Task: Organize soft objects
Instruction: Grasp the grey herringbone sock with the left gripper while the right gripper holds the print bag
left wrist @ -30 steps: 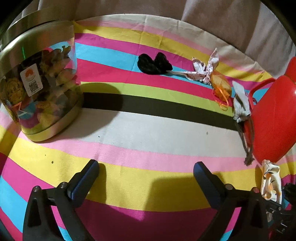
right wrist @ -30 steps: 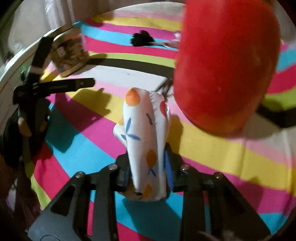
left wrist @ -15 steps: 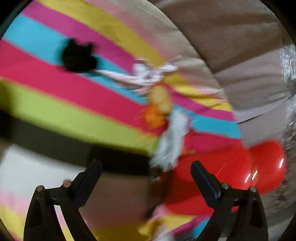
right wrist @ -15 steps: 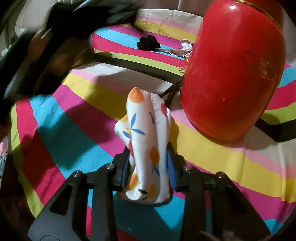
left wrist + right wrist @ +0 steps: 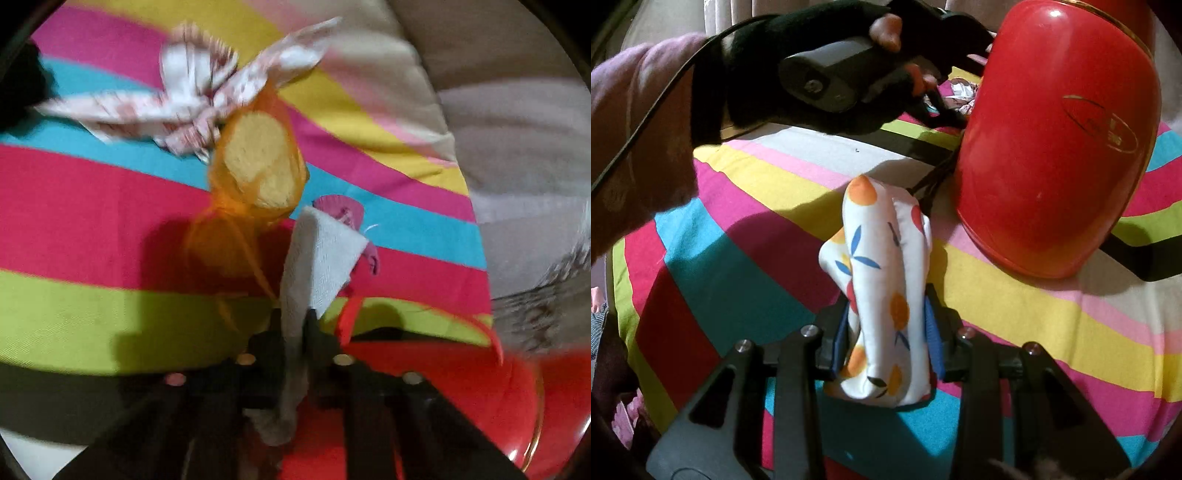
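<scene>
Since a second ago our left gripper (image 5: 295, 325) has swung away from the clear jar and across the striped cloth (image 5: 92, 221) to the pile beside the red container (image 5: 443, 387), and its fingers, wide apart then, have just closed on a white cloth pouch (image 5: 317, 258).

In the left wrist view the fingers are clenched on that pouch, which stands up between them, its lower end hanging below. Just beyond lie an orange mesh bag (image 5: 258, 166) with something yellow inside and a patterned ribbon bow (image 5: 199, 96); both are blurred. The red container sits just right of the fingers.

In the right wrist view our right gripper (image 5: 886, 339) has kept its place, its fingers grasping a fruit-print pouch (image 5: 882, 288) held above the striped cloth, near the red container (image 5: 1052, 147). The gloved left hand (image 5: 812, 74) reaches in beside that container.

We judge the pick-up step is in hand. Next we would lift the white pouch clear without dragging the mesh bag's strings, then carry both pouches to wherever they belong.
</scene>
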`<state>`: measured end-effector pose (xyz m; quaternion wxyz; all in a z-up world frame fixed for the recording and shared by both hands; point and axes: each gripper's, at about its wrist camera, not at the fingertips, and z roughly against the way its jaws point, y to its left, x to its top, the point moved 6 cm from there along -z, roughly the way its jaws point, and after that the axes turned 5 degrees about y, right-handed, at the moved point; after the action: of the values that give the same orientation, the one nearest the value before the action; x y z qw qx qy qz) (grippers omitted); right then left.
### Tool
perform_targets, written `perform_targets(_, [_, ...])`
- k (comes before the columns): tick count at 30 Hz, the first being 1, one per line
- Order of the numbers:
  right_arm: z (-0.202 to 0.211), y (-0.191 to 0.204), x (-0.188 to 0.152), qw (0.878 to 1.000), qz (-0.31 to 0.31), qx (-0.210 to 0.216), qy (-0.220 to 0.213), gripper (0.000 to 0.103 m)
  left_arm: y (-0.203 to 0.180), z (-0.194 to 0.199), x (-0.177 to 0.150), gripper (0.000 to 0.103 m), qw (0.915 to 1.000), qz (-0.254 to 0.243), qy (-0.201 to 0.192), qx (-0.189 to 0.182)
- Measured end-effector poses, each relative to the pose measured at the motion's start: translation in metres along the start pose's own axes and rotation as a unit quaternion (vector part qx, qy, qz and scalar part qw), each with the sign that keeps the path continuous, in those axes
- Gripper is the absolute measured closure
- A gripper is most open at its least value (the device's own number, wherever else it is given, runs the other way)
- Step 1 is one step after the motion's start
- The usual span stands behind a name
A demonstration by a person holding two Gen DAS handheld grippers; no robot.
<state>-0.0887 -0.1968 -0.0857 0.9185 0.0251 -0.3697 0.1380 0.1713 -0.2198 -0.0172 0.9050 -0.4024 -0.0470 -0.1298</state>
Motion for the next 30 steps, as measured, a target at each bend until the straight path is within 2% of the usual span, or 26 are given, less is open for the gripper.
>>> perform_targets(3, [-0.001,-0.001,0.000,1.000,0.000,0.001,0.000,0.064,-0.002,0.045,-0.025,0.095,0.9979,-0.011,-0.062,0.013])
perform_targets(4, [-0.001,-0.001,0.000,1.000,0.000,0.001,0.000,0.064,0.000,0.068,-0.035,0.095,0.9953,-0.015,-0.091,0.030])
perform_targets(6, [-0.001,-0.001,0.000,1.000,0.000,0.001,0.000,0.064,0.010,0.111,-0.056,0.095,0.9853,-0.024,-0.141,0.094])
perform_targets(8, [-0.001,-0.001,0.000,1.000,0.000,0.001,0.000,0.064,0.027,0.142,-0.074,0.091,0.9773,-0.031,-0.156,0.140])
perform_targets(10, [-0.001,-0.001,0.000,1.000,0.000,0.001,0.000,0.064,0.049,0.156,-0.084,0.076,0.9745,-0.020,-0.145,0.170])
perform_targets(11, [-0.001,0.000,0.000,1.000,0.000,0.001,0.000,0.064,0.063,0.158,-0.087,0.054,0.9730,0.000,-0.135,0.187])
perform_targets(12, [-0.001,0.000,0.000,1.000,0.000,-0.001,0.000,0.064,0.075,0.163,-0.090,0.038,0.9721,0.015,-0.130,0.194])
perform_targets(15, [-0.001,0.000,0.000,1.000,0.000,-0.001,0.000,0.064,0.094,0.165,-0.103,0.036,0.9713,0.033,-0.137,0.192])
perform_targets(18, [0.000,0.000,-0.001,1.000,-0.001,-0.001,0.000,0.063,0.101,0.160,-0.111,0.036,0.9646,0.030,-0.140,0.221])
perform_targets(22, [0.000,0.000,0.000,1.000,0.000,-0.001,-0.001,0.063,0.098,0.139,-0.104,0.036,0.9622,0.046,-0.152,0.221])
perform_targets(25, [0.000,0.000,-0.001,1.000,-0.001,-0.001,-0.001,0.063,0.099,0.125,-0.090,0.036,0.9529,0.060,-0.169,0.244])
perform_targets(27, [0.000,0.000,0.000,1.000,-0.001,0.000,-0.001,0.063,0.096,0.113,-0.083,0.036,0.9511,0.067,-0.173,0.247])
perform_targets(29, [0.000,0.000,0.000,1.000,-0.001,0.000,-0.001,0.063,0.089,0.108,-0.082,0.036,0.9438,0.054,-0.178,0.273])
perform_targets(30, [0.000,0.000,0.000,1.000,-0.001,0.000,-0.001,0.063,0.086,0.105,-0.083,0.038,0.9428,0.044,-0.177,0.279])
